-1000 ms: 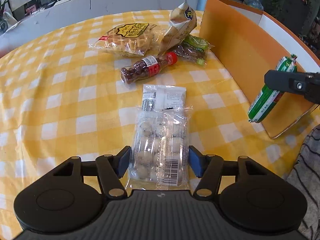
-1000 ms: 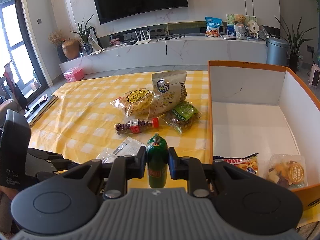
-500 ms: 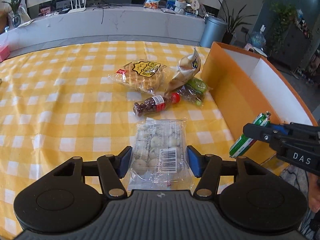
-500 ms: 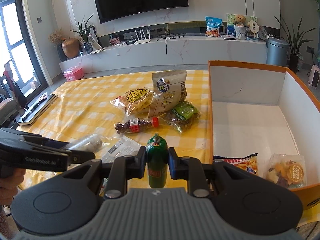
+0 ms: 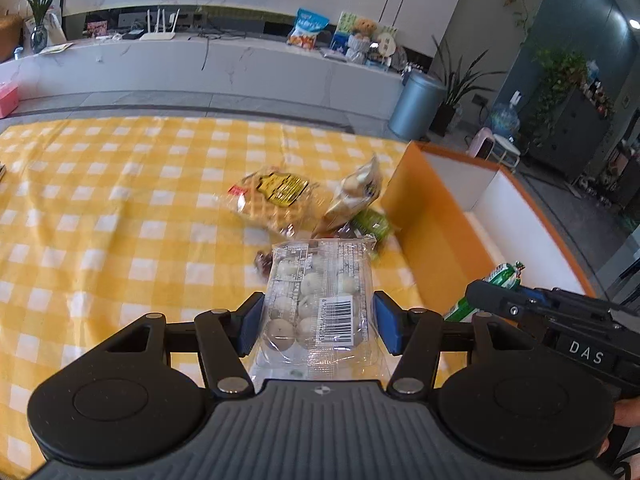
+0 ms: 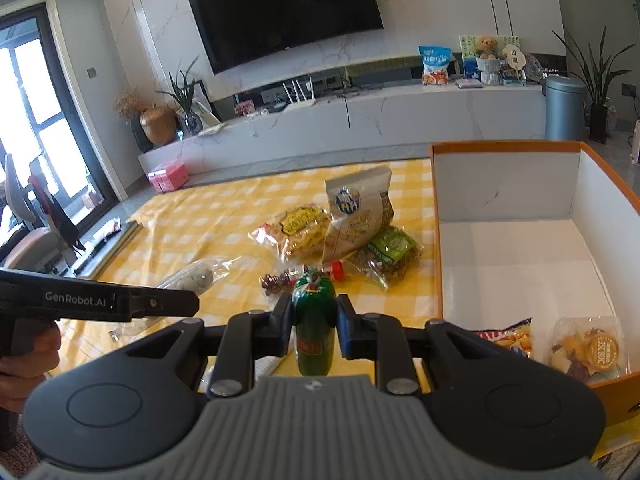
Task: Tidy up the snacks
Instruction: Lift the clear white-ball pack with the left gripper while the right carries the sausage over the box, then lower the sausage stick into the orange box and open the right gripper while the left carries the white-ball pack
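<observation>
- While both loads hang above the table (image 5: 100,216), the orange box (image 6: 504,148) at its right edge lies forward and right of each hand-held gripper.
- The right hand-held gripper (image 6: 314,320) pinches the green sausage (image 6: 313,320), long axis running away from the camera; it is nearer the box, so likely first in.
- The left hand-held gripper (image 5: 318,320) clamps the clear bag of white balls (image 5: 316,300) by its sides, its length pointing forward.
</observation>
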`<state>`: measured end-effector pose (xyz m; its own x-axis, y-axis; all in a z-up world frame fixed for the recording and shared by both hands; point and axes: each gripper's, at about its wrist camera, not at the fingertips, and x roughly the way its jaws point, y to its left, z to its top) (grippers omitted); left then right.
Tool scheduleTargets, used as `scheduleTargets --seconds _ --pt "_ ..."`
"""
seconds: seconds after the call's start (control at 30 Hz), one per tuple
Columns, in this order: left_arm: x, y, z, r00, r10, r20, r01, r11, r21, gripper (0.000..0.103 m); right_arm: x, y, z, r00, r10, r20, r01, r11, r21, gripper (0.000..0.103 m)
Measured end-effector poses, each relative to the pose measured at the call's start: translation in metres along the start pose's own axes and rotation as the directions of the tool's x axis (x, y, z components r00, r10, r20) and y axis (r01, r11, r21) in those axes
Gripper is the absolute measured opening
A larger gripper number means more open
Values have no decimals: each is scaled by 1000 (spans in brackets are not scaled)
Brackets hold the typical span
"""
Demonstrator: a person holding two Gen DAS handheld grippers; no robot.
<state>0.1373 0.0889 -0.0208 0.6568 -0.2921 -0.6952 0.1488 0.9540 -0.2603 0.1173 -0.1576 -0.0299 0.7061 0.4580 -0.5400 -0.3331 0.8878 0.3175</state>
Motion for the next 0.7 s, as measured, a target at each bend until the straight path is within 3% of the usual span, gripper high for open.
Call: scheduleTargets --seconds 0.13,0.4,0.57,0.7 --pt "-3 -21 10 999 -36 25 35 999 36 66 -20 -10 11 999 8 47 -10 999 38 20" --pt "7 -73 29 986 -166 30 163 983 79 66 -72 -74 17 979 -118 165 84 976 200 20" --pt "26 -101 32 977 -213 4 211 972 102 66 -81 -118 4 967 -204 153 147 936 319 20" --pt "43 -114 34 970 -241 -26 243 965 104 66 -74 -131 -3 960 -249 127 189 913 361 20"
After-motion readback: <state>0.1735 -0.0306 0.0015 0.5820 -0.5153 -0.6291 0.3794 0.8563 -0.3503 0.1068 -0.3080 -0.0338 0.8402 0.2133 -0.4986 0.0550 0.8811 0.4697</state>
